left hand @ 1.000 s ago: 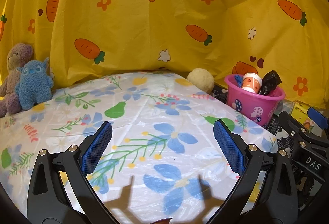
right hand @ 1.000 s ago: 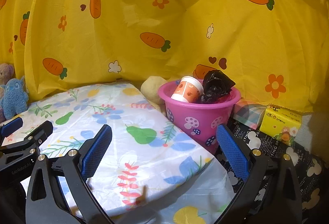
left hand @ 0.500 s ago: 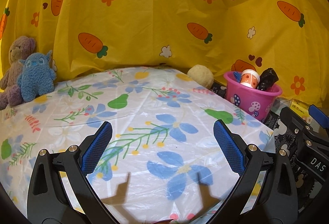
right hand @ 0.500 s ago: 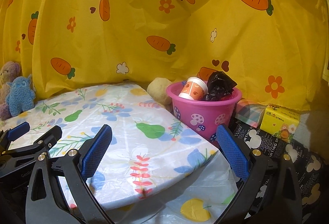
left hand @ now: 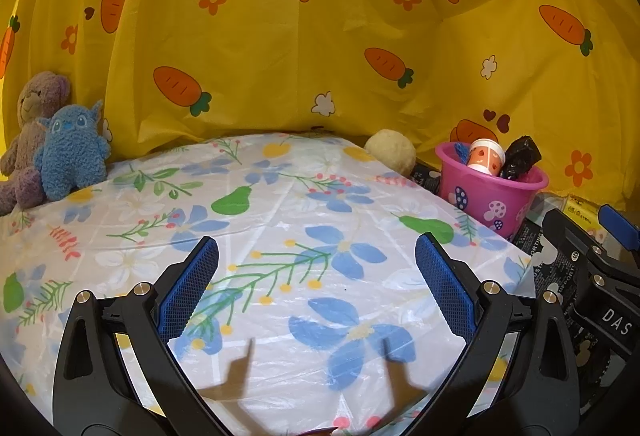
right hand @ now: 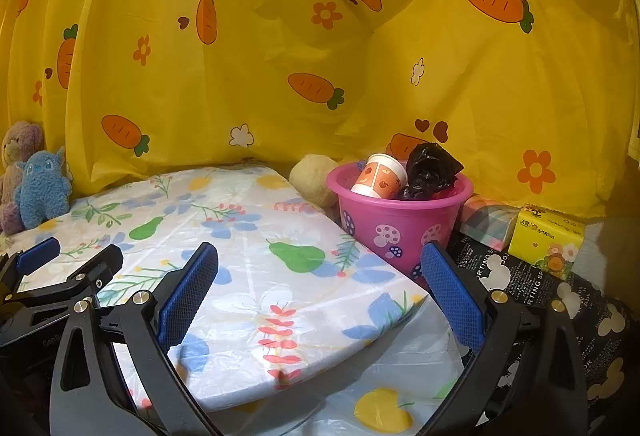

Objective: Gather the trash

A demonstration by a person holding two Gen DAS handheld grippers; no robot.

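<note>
Both the left gripper (left hand: 316, 288) and right gripper (right hand: 320, 290) gape empty (collecting looks finished), pink bucket (right hand: 400, 224) beyond the right's fingertips.

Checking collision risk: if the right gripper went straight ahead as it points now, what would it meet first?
Probably the flowered tablecloth ahead of the open right gripper; the pink bucket sits off to its right. Depth is uncertain.

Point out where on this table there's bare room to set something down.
Free: the floral tablecloth, from the plush toys at back left across to the pink bucket. Crowded: the right side, with bucket, tissue pack and beige ball.
</note>
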